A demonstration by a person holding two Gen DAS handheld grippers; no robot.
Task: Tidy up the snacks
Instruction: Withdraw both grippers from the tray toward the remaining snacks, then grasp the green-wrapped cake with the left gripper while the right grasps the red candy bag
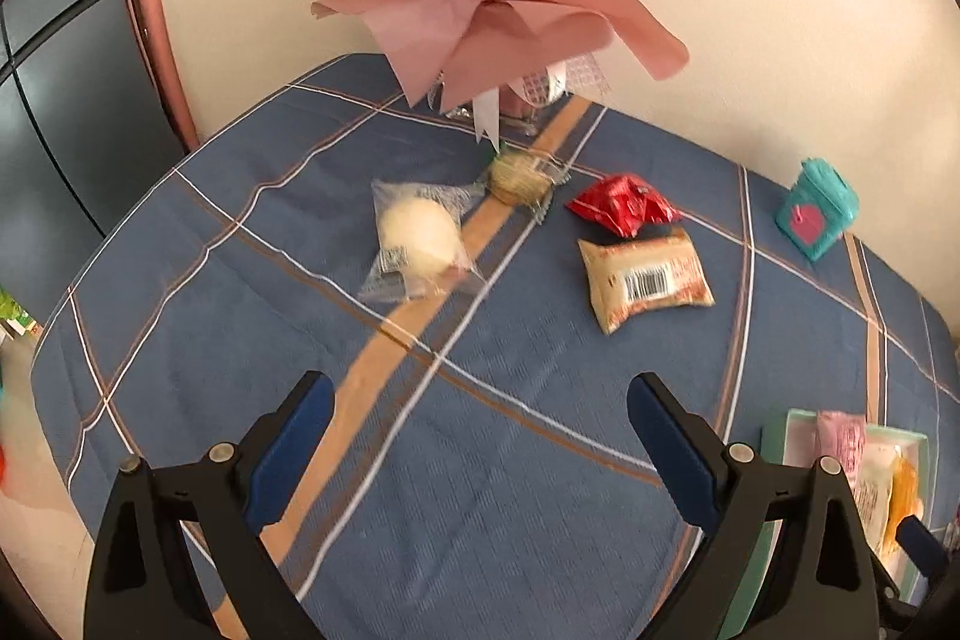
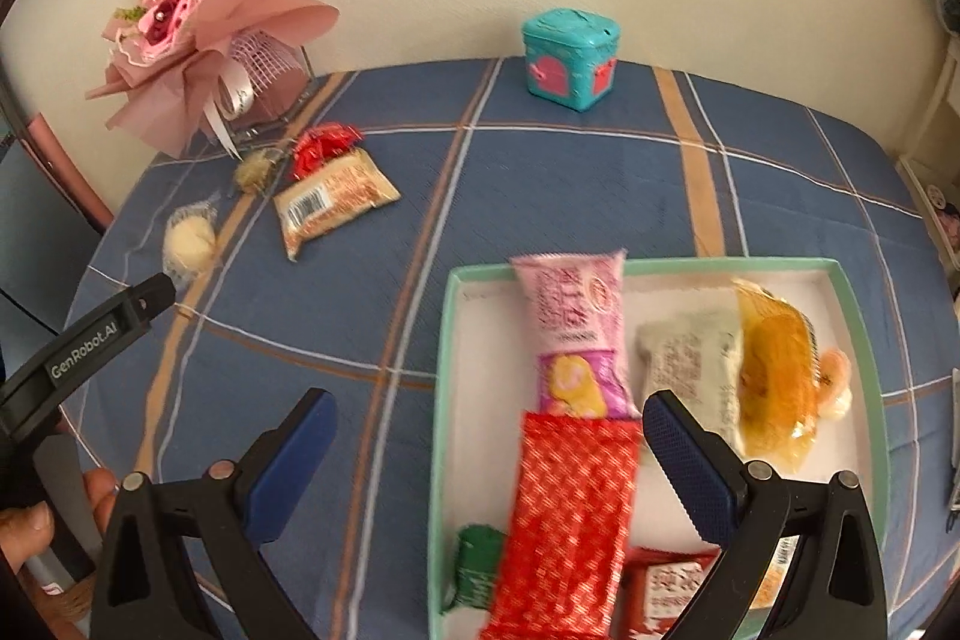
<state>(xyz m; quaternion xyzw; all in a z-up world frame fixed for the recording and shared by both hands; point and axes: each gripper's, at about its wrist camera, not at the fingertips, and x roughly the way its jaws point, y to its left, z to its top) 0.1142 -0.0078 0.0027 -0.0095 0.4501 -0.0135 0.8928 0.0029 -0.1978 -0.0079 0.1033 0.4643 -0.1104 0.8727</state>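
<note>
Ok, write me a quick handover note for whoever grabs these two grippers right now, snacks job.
Left gripper: open, empty, above the cloth facing the loose snacks.
Right gripper: open, empty, over the tray.
In the tray: pink packet, red checked packet, white packet, orange snack, some smaller ones at the near end.
Left on the cloth: clear-wrapped white bun, straw-coloured ball, red foil snack, beige barcode packet. Move these into the tray.

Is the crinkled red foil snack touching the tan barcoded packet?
Touching: the left wrist view shows the red foil snack overlapping the tan packet's top edge.
</note>
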